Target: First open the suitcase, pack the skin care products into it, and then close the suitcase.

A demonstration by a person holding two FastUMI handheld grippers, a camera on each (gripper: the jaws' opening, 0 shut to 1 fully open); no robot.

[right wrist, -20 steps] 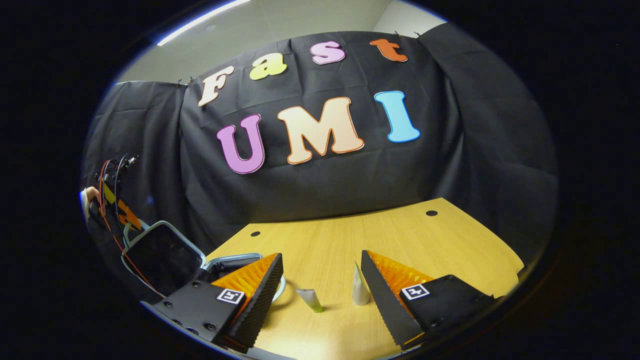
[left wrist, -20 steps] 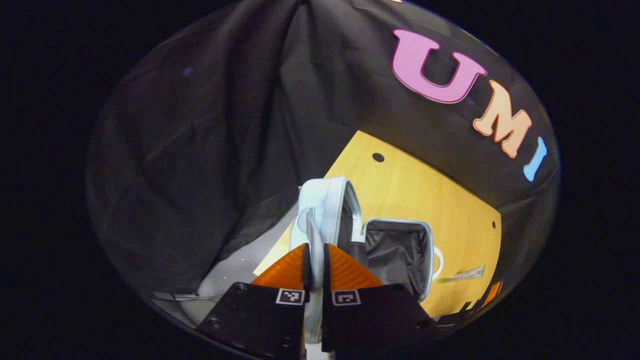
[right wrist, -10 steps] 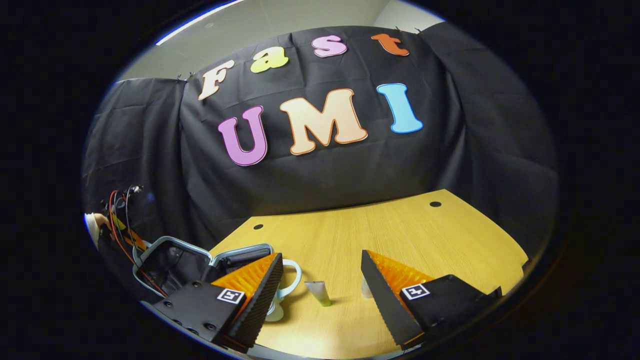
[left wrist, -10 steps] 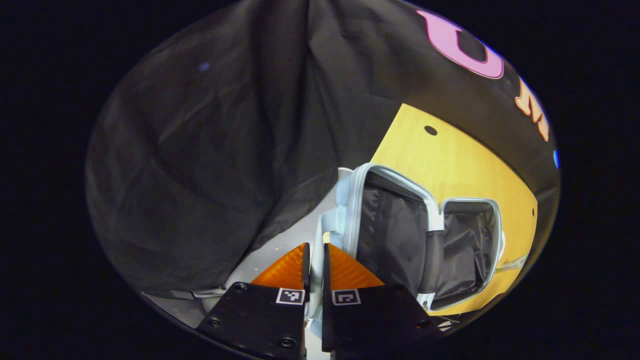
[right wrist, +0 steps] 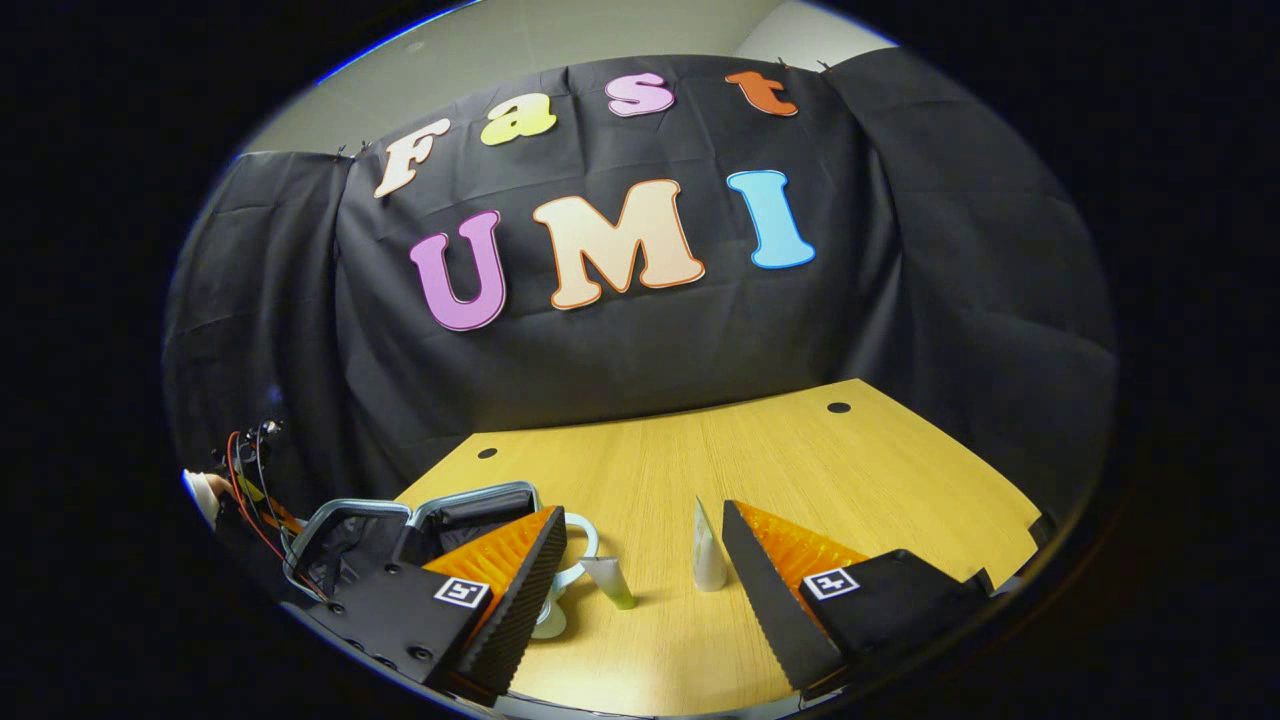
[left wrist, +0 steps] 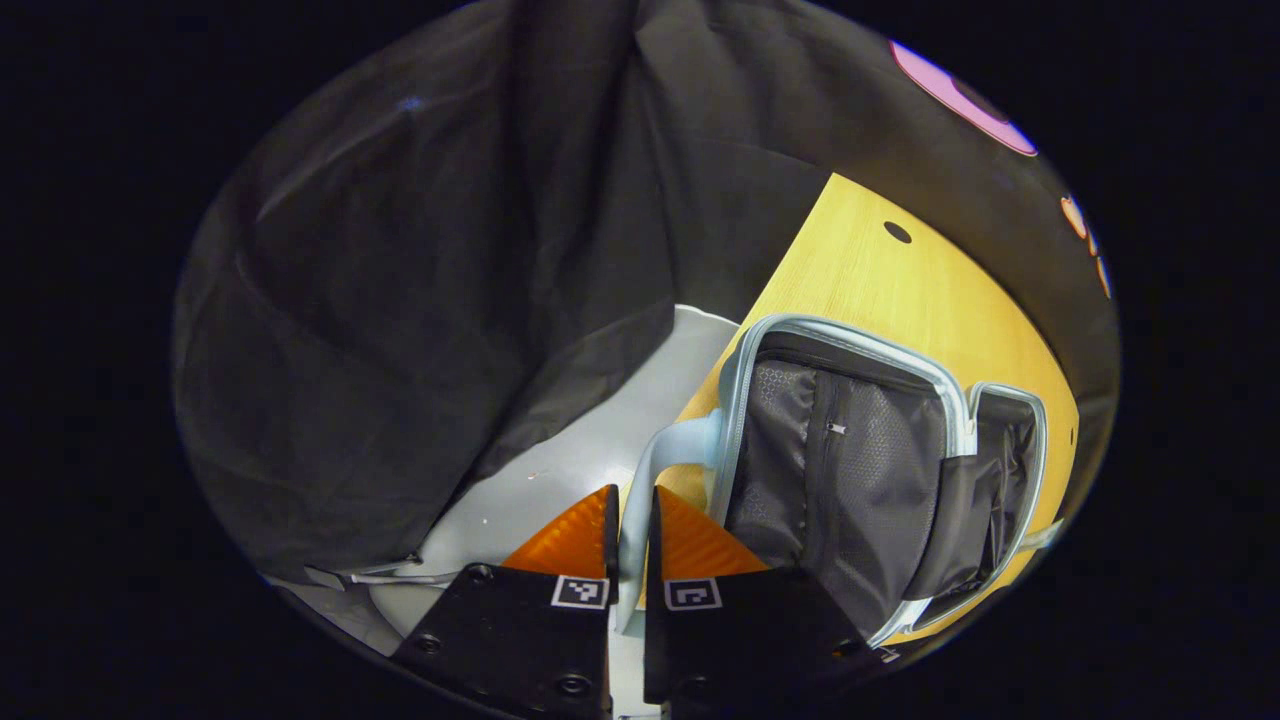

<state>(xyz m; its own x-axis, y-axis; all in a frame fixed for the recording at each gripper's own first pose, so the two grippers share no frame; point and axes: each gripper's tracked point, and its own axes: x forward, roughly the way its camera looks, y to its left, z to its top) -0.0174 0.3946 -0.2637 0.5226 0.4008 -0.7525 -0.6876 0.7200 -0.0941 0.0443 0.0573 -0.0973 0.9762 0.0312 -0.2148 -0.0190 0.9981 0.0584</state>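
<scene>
The pale suitcase handle (left wrist: 668, 462) is gripped between the left gripper (left wrist: 630, 520) fingers; the right gripper (right wrist: 640, 560) is held open, a white tube (right wrist: 707, 560) between its jaws.

1. The wooden table (right wrist: 800, 470) carried every item; its top was light yellow with a visible grain, and two small dark holes sat near its far edge.
2. The suitcase (left wrist: 850, 470) lay opened flat at the table's left end, its dark lined halves facing up.
3. A white tube (right wrist: 706, 555) stood upright on the tabletop.
4. A green-tipped tube (right wrist: 610, 582) stood just left of the white tube, apart from it and near the suitcase handle.
</scene>
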